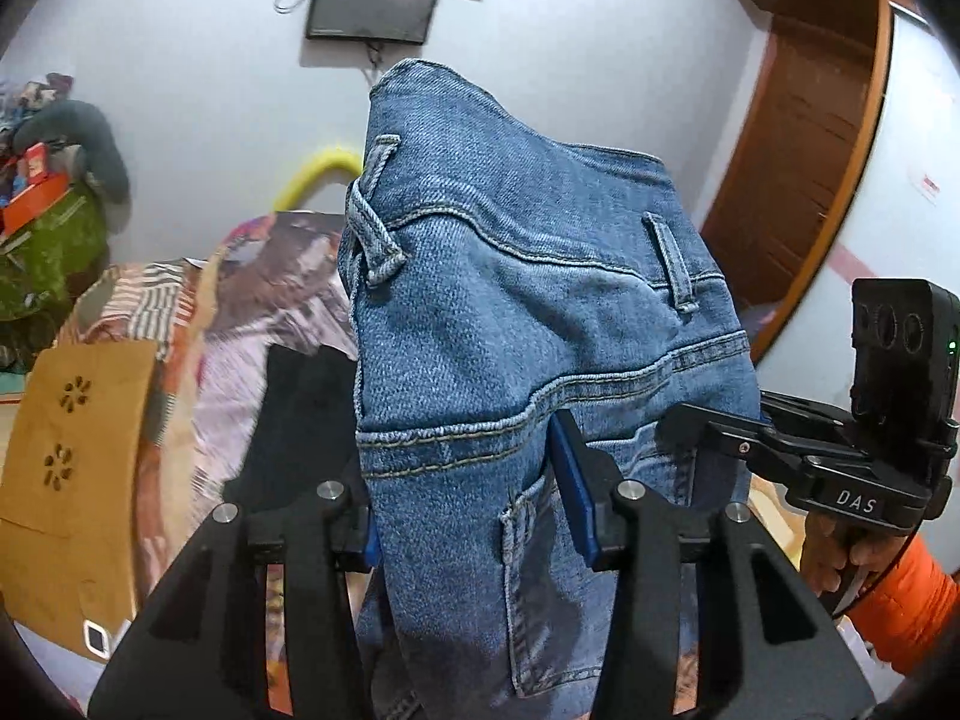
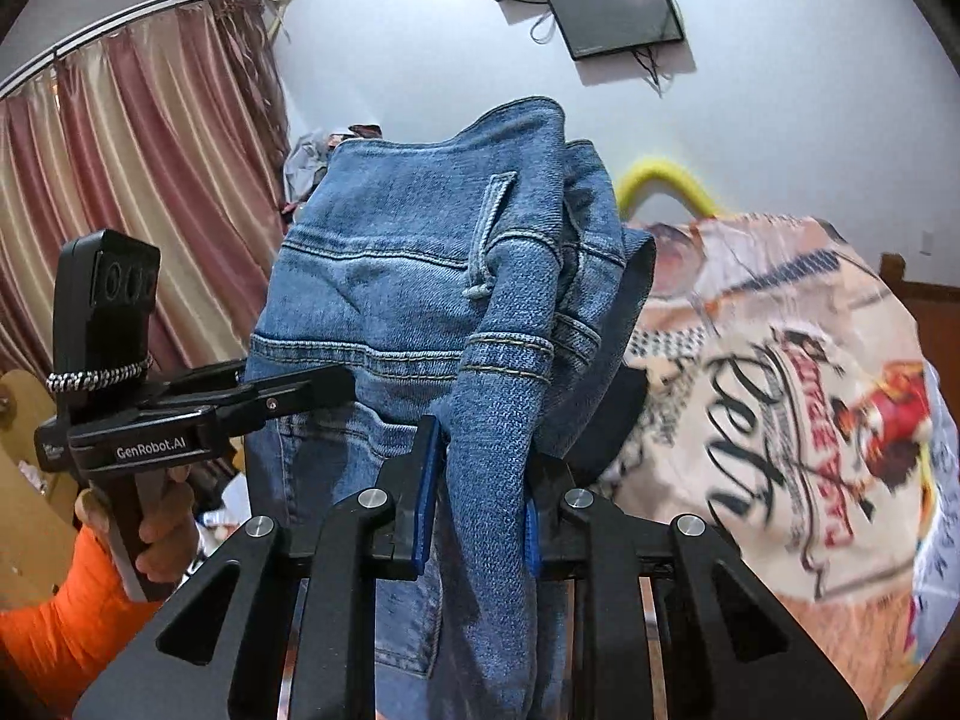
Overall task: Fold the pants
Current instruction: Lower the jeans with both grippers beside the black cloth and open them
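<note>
Blue denim pants (image 1: 528, 312) hang in the air, waistband up, held by both grippers above a bed. My left gripper (image 1: 468, 480) is shut on the pants just below the waistband seam, denim bunched between its blue pads. My right gripper (image 2: 480, 480) is shut on a fold of the same pants (image 2: 420, 276). The right gripper also shows at the right of the left wrist view (image 1: 840, 456), clamped on the far side of the pants. The left gripper shows at the left of the right wrist view (image 2: 198, 414). The legs drop out of sight below.
A bed with a printed cover (image 2: 780, 396) lies below and behind. A brown wooden door (image 1: 798, 168) stands at the right, curtains (image 2: 132, 192) at the left. A cardboard piece (image 1: 66, 468) and a clothes pile (image 1: 54, 192) sit by the bed. Wall screens (image 1: 372, 0) hang above.
</note>
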`<control>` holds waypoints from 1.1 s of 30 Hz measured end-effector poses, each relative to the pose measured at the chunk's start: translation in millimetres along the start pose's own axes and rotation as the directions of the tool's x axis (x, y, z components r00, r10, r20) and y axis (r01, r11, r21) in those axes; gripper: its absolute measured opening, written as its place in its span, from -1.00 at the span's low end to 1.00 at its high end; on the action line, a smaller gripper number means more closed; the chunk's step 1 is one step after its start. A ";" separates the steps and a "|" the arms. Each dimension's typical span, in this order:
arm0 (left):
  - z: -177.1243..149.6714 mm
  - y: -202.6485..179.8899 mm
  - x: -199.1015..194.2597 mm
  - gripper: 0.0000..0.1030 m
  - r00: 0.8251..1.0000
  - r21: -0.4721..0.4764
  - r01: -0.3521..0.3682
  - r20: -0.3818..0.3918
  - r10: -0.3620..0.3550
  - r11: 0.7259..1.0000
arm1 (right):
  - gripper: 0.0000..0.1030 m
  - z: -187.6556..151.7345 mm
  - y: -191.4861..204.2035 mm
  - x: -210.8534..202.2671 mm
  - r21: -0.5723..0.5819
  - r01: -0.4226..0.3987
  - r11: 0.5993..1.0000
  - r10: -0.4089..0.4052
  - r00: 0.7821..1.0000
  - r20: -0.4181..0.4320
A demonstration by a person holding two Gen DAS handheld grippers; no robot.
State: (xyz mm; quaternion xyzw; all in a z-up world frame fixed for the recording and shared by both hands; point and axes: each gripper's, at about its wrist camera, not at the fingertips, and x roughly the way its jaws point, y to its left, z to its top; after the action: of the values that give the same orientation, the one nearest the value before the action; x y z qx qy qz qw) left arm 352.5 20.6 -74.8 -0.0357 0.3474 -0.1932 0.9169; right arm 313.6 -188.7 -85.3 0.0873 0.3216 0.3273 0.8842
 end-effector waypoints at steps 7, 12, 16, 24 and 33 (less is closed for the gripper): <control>17.4 51.9 44.9 -0.10 0.997 -0.055 -0.080 -0.027 0.078 0.995 | -0.63 21.1 -9.3 59.7 0.024 -0.003 1.000 0.003 0.999 -0.033; 19.0 87.7 89.6 -0.10 0.993 -0.090 -0.094 -0.078 0.087 0.991 | -0.64 26.1 -24.7 108.4 0.048 0.021 0.999 -0.017 0.996 -0.088; 15.0 110.2 127.3 -0.10 0.989 -0.114 -0.107 -0.118 0.093 0.988 | -0.64 24.8 -38.0 142.9 0.071 0.046 0.996 -0.037 0.990 -0.133; -6.2 145.2 214.9 -0.11 0.968 -0.191 -0.133 -0.236 0.086 0.973 | -0.65 19.3 -68.7 212.3 0.063 0.106 0.992 -0.087 0.963 -0.254; -29.7 153.9 267.6 -0.07 0.933 -0.187 -0.191 -0.338 0.120 0.963 | -0.63 3.4 -99.7 245.3 0.066 0.180 0.982 -0.141 0.912 -0.386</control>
State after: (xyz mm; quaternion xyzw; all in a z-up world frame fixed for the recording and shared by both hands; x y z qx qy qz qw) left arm 567.0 63.1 -294.7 -0.0756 0.5138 -0.0837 0.8505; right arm 509.9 -109.5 -244.5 0.0397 0.5087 0.2478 0.8236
